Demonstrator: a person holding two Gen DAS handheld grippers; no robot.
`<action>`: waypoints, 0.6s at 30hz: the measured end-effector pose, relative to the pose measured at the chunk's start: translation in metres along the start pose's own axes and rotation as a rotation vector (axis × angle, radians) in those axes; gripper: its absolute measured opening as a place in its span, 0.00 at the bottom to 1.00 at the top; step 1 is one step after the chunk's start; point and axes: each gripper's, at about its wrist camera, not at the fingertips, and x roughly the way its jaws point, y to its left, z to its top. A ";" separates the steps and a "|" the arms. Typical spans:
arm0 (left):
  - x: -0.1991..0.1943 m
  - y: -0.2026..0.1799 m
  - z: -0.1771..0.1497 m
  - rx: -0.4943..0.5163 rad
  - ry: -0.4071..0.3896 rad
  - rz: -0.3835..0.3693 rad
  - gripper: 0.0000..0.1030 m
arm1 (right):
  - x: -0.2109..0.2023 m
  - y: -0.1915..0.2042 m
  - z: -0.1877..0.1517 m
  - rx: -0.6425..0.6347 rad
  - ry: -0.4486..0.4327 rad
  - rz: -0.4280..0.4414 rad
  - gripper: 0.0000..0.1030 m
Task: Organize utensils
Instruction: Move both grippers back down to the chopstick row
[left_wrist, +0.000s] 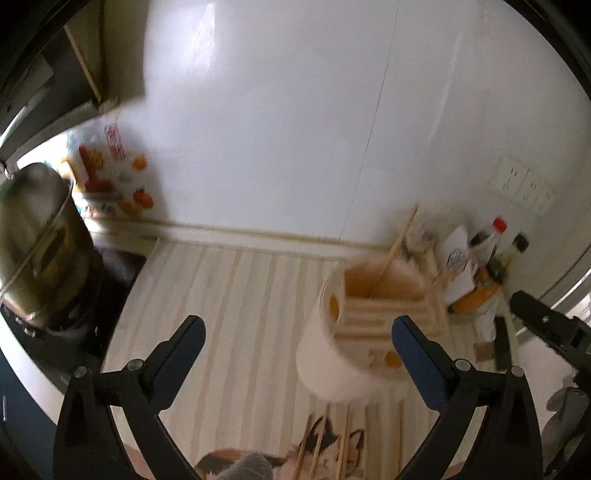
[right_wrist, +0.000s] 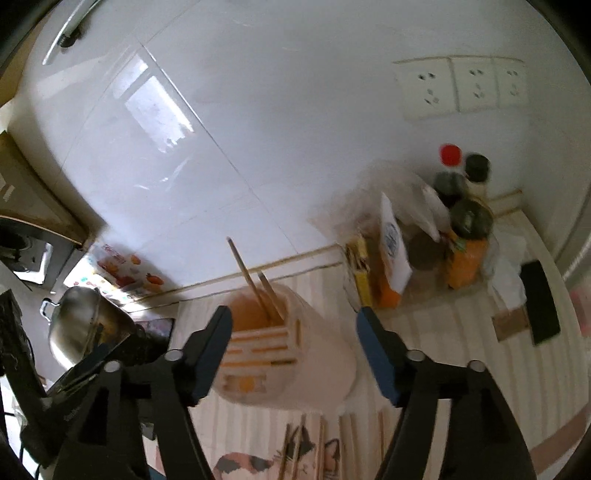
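Observation:
A white utensil holder with a slatted wooden top stands on the striped counter; it also shows in the right wrist view. Chopsticks stand upright in its round opening; one shows in the left wrist view. Several loose chopsticks lie on a cat-print mat in front of the holder, also in the right wrist view. My left gripper is open and empty, left of and above the holder. My right gripper is open and empty, directly above the holder.
A steel pot sits on a stove at the left, also in the right wrist view. Sauce bottles and cartons crowd the back right corner. A black object lies at the right. Wall sockets are above.

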 end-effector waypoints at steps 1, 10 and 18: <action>0.005 0.001 -0.007 0.001 0.020 0.006 1.00 | -0.001 -0.002 -0.006 -0.002 -0.004 -0.008 0.77; 0.059 0.013 -0.082 0.060 0.219 0.099 1.00 | 0.023 -0.034 -0.064 -0.008 0.126 -0.125 0.84; 0.117 0.013 -0.156 0.128 0.421 0.150 0.99 | 0.063 -0.080 -0.121 0.049 0.309 -0.205 0.84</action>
